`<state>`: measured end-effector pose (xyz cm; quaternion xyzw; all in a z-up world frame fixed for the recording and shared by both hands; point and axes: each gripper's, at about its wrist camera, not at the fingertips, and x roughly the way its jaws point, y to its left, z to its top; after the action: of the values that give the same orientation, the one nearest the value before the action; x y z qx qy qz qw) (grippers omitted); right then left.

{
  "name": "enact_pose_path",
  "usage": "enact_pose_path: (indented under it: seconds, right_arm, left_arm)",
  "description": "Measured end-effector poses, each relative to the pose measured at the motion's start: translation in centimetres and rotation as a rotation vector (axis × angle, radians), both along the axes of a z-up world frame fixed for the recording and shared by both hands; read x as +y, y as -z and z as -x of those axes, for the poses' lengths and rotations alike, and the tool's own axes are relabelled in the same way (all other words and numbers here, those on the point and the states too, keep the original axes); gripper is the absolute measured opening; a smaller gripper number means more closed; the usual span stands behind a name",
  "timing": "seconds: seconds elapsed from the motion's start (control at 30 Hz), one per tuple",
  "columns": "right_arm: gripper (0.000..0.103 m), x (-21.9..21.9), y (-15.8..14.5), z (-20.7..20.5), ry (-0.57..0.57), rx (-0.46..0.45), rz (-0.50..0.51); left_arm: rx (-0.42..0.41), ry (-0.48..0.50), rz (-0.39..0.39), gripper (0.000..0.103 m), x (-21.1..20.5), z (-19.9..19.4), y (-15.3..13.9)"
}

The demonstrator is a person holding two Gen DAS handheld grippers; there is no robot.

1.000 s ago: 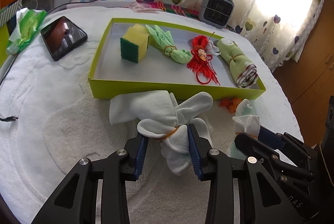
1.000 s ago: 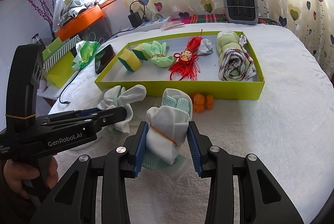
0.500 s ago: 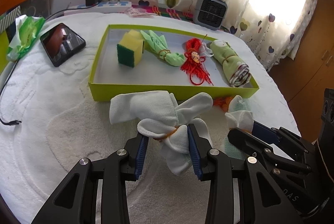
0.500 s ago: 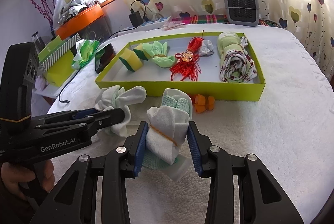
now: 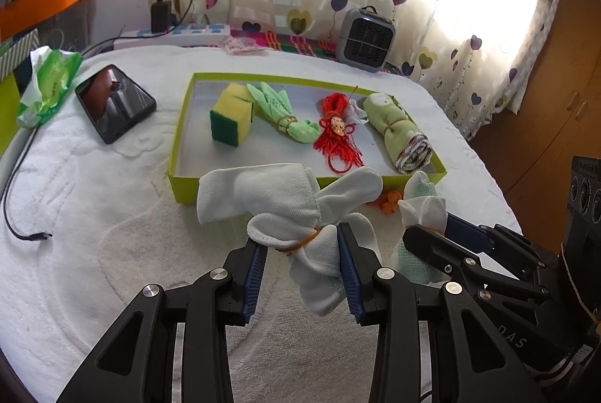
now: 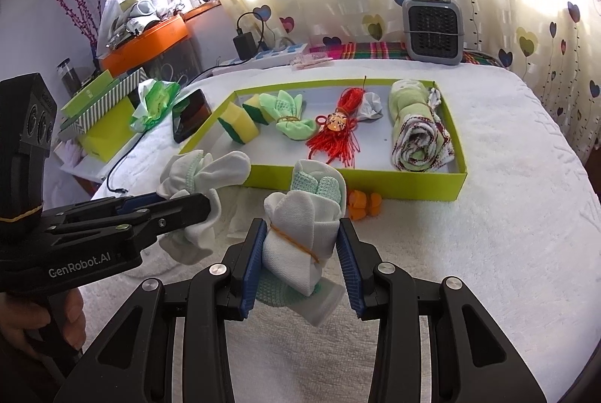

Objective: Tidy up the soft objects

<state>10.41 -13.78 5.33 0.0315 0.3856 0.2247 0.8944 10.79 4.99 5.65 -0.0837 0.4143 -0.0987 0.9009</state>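
The left claw [image 5: 302,273] grips a white sock bundle [image 5: 278,203] at its rubber band, just off the bed near the green tray [image 5: 180,185]. The right claw [image 6: 298,262] clamps a second white bundle [image 6: 300,226]. Loose sock ends could snag the tray's near wall, and the soft bundles may slip out.
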Motion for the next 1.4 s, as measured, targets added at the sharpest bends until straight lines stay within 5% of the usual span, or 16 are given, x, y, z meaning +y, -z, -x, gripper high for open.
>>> enact_pose_path:
  seconds: [1.4]
  right_arm:
    - [0.039, -0.6, -3.2, -4.7, 0.037, -0.092, 0.059]
  left_arm:
    - [-0.063, 0.037, -0.038, 0.036, 0.4, -5.9, -2.9]
